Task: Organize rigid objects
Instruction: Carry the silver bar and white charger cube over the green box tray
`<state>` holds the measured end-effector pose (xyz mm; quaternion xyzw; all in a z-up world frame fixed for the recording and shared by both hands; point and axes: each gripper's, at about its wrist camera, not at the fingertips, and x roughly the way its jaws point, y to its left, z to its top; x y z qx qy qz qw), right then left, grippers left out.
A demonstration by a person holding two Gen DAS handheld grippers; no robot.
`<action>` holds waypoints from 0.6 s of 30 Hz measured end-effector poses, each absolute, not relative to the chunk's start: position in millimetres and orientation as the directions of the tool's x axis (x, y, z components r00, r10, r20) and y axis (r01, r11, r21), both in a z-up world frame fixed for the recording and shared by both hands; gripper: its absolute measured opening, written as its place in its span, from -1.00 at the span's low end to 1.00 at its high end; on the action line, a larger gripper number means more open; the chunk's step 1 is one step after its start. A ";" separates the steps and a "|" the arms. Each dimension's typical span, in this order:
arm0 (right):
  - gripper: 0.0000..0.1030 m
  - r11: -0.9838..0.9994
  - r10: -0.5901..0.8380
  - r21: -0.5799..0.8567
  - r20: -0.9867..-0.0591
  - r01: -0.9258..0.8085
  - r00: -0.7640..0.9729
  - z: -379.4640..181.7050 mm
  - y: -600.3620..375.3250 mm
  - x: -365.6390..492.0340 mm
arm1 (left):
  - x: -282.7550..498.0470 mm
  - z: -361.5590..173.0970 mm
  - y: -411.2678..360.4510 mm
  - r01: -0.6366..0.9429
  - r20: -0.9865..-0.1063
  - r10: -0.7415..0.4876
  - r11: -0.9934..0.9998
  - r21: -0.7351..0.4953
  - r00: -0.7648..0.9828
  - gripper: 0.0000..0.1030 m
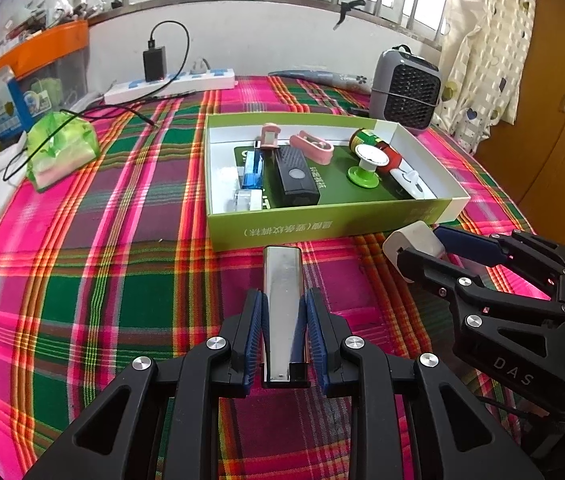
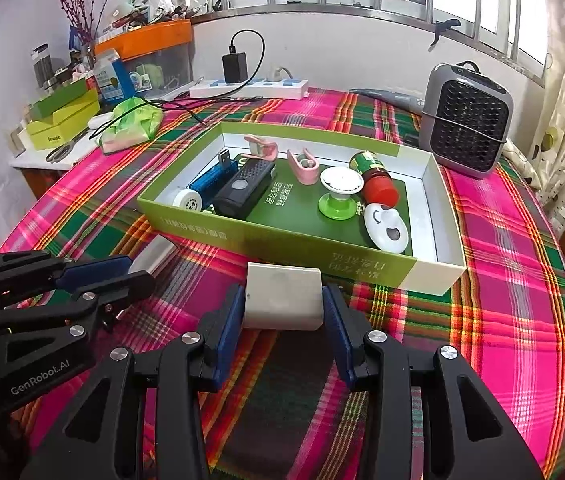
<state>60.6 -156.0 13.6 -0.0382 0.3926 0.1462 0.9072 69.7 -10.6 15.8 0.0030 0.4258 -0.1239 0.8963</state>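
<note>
**Two objects held just short of the green box**

A silver metal lighter (image 1: pixel 283 312) is clamped lengthwise between the blue pads of the left gripper (image 1: pixel 284 300), its far end pointing at the near wall of the green box (image 1: pixel 322 222) and stopping just short of it. A white charger block (image 2: pixel 283 297) is squeezed between the pads of the right gripper (image 2: pixel 283 300), likewise just in front of the box's near wall, close to its white right-hand corner. Both held objects are kept above the plaid tablecloth (image 1: pixel 122 280), outside the box.

Inside the box, a blue USB device (image 2: pixel 212 176), a black perforated gadget (image 2: pixel 244 188) and a white round piece (image 2: pixel 187 200) are gathered at the left end. Two pink clips (image 2: pixel 262 148) are seen toward the far wall. A green-and-white spool (image 2: pixel 340 192), a red-capped bottle (image 2: pixel 374 178) lying on its side and a white oval item (image 2: pixel 386 228) are grouped at the right end.

Beyond the box's far right corner a grey fan heater (image 2: pixel 466 120) is stood; beyond its far left corner a white power strip (image 2: pixel 248 88) with a black adapter plugged in is laid. A green plastic bag (image 1: pixel 62 152) lies well to the box's left.
</note>
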 end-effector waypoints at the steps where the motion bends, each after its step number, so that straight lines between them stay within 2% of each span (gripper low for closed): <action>1: -0.18 0.954 0.236 0.046 -0.722 -0.295 0.651 14.5 -156.2 60.3 | 69.6 16.2 -10.8 0.225 -0.763 -0.219 0.969 -0.099 0.608 -0.57; 18: -0.18 0.958 0.238 0.051 -0.693 -0.283 0.680 26.6 -165.6 54.4 | 64.4 35.5 -19.9 0.250 -0.735 -0.226 0.965 -0.078 0.640 -0.57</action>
